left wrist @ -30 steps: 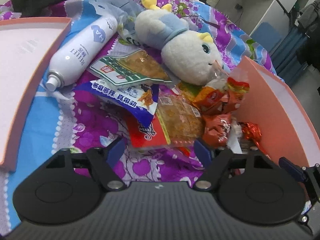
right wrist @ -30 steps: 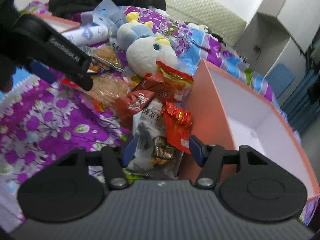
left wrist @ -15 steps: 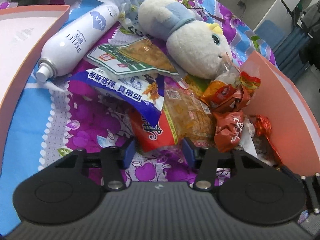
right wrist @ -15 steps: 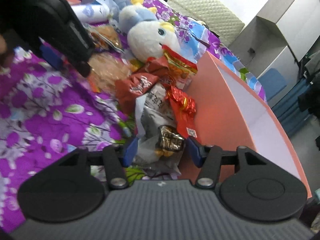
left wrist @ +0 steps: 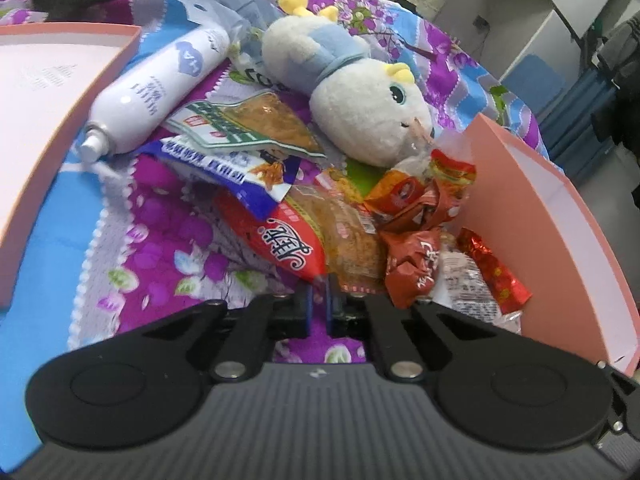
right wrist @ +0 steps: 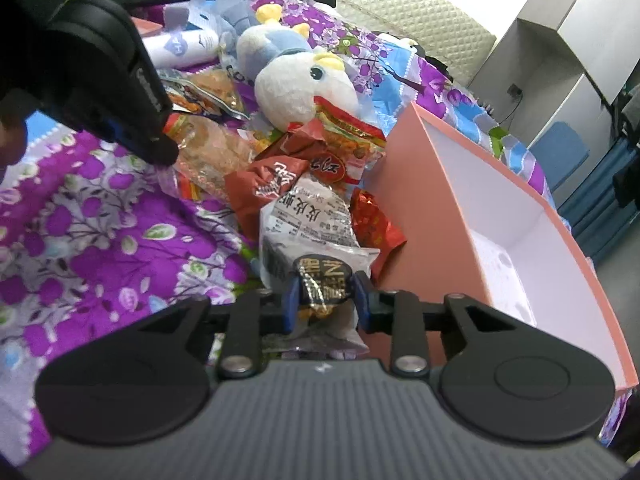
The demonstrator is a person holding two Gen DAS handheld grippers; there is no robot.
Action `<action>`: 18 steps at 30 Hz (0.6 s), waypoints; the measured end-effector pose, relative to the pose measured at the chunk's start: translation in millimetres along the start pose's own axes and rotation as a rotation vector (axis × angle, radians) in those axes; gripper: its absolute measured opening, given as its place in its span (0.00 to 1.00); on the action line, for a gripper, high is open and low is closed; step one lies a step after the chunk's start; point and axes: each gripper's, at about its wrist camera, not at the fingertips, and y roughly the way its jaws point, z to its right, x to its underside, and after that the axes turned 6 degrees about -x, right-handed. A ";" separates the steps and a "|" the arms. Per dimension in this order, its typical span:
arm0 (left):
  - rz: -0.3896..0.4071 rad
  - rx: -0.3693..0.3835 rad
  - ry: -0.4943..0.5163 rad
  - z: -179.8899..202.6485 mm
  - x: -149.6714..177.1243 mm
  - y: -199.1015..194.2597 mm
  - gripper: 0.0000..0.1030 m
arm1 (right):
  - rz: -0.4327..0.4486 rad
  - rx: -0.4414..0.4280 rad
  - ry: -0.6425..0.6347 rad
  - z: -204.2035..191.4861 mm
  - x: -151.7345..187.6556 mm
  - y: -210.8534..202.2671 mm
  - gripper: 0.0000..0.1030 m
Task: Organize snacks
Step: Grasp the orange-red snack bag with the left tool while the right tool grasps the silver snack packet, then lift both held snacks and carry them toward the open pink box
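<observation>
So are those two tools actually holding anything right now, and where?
Left tool pinches the red packet's bottom edge; right tool grips the clear packet's near end.

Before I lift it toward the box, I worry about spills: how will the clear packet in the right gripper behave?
Probably floppy: the clear packet is thin crinkled film, so it should sag from the right gripper. Likely light, since it sits loosely on the pile. The glossy film may slip, and the fingers pinch only its near end.
</observation>
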 end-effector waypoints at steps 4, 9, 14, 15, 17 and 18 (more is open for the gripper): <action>0.011 -0.028 -0.029 -2.0 14.7 -29.9 0.05 | -0.004 -0.047 0.022 0.4 8.2 -14.7 0.31; 0.018 -0.059 -0.072 -11.8 41.1 -64.2 0.05 | 0.015 -0.101 0.025 -3.3 18.9 -30.9 0.30; 0.026 -0.094 -0.139 -31.0 72.8 -97.3 0.05 | 0.021 -0.152 0.021 -16.0 29.5 -44.2 0.30; 0.025 -0.100 -0.150 -35.0 79.6 -102.7 0.05 | 0.024 -0.164 0.020 -19.3 31.1 -47.0 0.30; 0.018 -0.115 -0.169 -42.9 93.6 -113.1 0.05 | 0.031 -0.183 0.010 -24.7 33.7 -52.0 0.30; 0.012 -0.122 -0.178 -46.9 100.5 -118.0 0.05 | 0.034 -0.193 0.001 -28.5 34.9 -55.1 0.30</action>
